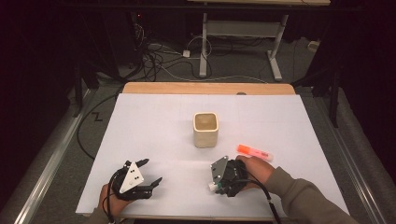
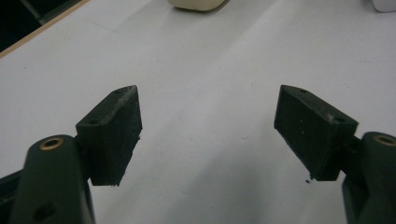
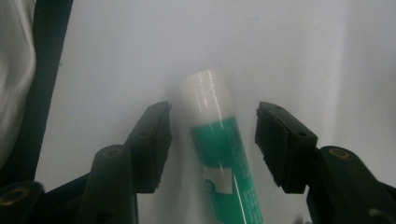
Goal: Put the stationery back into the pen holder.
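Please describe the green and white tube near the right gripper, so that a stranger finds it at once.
On the white table sheet, look at its near right part, where the right gripper points down. Between its open jaws lies the tube: green body, white cap, unlike the orange marker farther right.

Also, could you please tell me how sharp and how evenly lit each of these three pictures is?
High view: white table sheet bright, surroundings dark, cream cup sharp. Left gripper view: jaw pads crisp, the table beyond softer. Right gripper view: the green-and-white tube looks slightly soft, with a glare streak along it, and the picture darkens toward the bottom.
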Action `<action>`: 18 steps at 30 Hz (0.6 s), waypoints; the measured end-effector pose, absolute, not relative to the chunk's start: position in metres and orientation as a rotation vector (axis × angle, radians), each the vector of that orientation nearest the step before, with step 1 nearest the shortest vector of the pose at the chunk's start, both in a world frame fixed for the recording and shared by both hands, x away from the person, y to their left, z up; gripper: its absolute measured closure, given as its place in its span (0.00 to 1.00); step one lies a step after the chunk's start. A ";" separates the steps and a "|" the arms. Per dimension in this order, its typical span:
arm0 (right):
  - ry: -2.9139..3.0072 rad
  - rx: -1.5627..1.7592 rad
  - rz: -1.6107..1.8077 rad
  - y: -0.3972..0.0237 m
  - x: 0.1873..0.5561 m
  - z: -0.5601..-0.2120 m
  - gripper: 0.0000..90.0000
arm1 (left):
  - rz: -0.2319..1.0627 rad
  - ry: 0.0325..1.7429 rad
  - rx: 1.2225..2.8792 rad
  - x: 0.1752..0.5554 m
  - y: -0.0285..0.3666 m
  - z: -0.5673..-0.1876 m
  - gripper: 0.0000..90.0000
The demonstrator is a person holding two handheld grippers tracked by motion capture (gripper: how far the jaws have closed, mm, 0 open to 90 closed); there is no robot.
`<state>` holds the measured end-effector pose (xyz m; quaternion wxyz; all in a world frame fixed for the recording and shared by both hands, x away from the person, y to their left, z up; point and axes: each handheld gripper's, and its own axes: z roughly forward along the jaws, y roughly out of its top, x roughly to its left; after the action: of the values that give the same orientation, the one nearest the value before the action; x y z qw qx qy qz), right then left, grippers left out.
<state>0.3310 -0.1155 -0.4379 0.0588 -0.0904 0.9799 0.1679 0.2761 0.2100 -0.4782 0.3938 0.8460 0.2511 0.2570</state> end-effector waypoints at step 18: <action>3.018 -0.402 0.421 -0.104 0.335 -0.442 0.73 | 0.641 0.626 2.162 0.277 0.209 -0.479 0.25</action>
<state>0.3353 -0.1040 -0.4419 0.0343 -0.1306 0.9814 0.1368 0.2766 0.2090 -0.4794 0.3900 0.8507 0.2462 0.2523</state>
